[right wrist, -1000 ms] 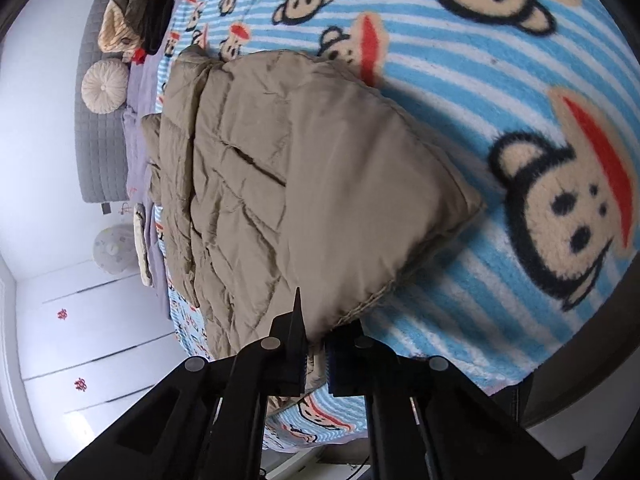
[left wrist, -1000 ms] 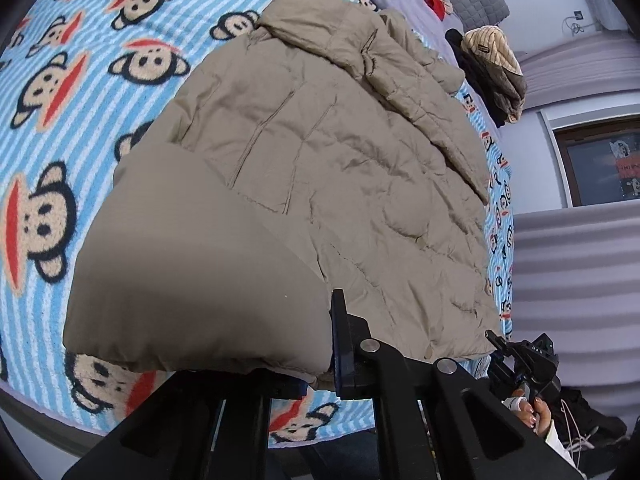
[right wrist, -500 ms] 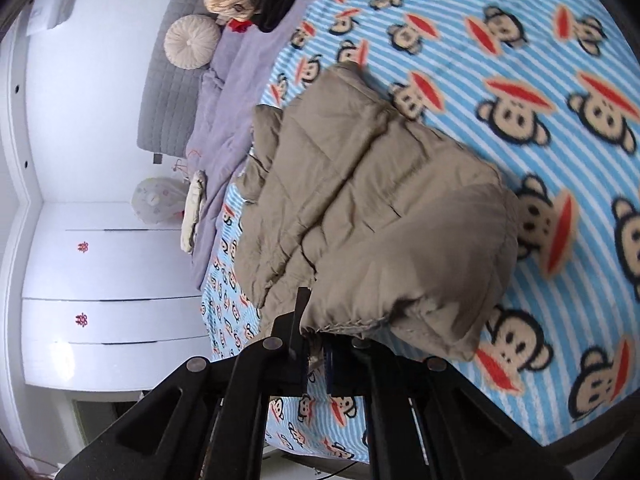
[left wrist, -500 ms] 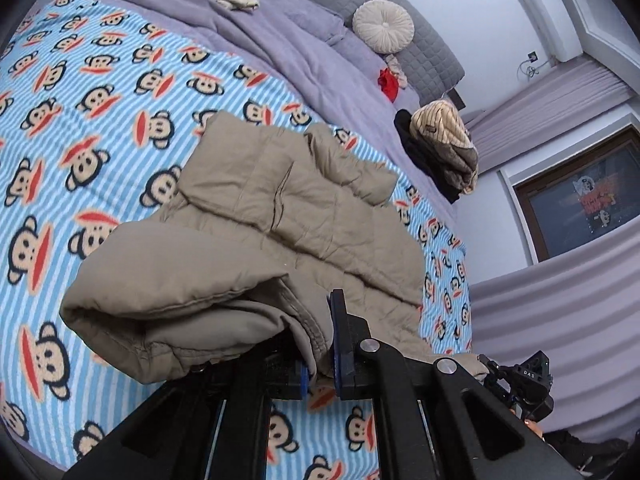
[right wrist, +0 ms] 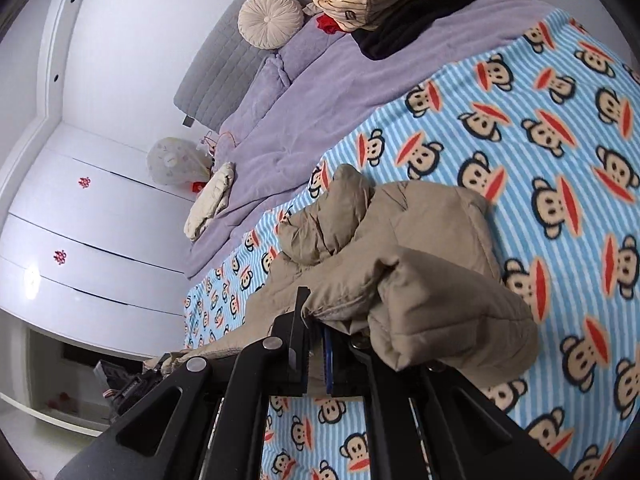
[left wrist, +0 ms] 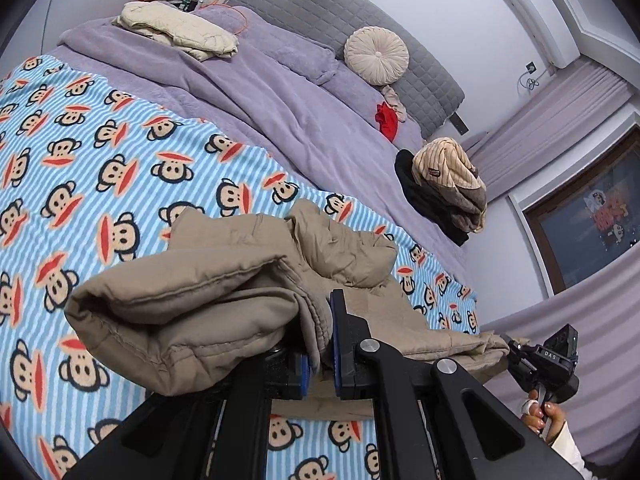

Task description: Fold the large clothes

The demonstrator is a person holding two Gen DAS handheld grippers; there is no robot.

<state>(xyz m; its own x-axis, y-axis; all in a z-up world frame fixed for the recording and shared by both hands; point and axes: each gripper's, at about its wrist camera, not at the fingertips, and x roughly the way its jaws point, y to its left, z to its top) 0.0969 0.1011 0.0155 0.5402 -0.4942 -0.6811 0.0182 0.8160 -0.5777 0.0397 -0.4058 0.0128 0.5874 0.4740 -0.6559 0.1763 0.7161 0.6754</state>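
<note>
A large beige padded jacket [left wrist: 224, 292] lies on the blue striped monkey-print blanket [left wrist: 80, 168], with its near hem lifted off the bed and sagging between both hands. My left gripper [left wrist: 320, 344] is shut on one corner of that hem. In the right wrist view the same jacket [right wrist: 420, 264] bunches up, and my right gripper [right wrist: 316, 336] is shut on the other corner. The right gripper [left wrist: 520, 354] also shows at the left view's lower right, held by a person's hand [left wrist: 544, 416], with the hem stretched toward it. The far collar end rests crumpled on the blanket.
Beyond the blanket lies a purple duvet [left wrist: 280, 92] with a round cream cushion [left wrist: 376, 54], a folded cream garment [left wrist: 176, 34], a red item [left wrist: 386, 120] and a pile of striped and dark clothes [left wrist: 444, 184]. White wardrobe doors [right wrist: 80, 216] stand at the bed's side.
Both grippers have risen and pulled back with the jacket's hem, lifting it off the blanket so the flat jacket now bunches; more of the bed and headboard has come into view.
</note>
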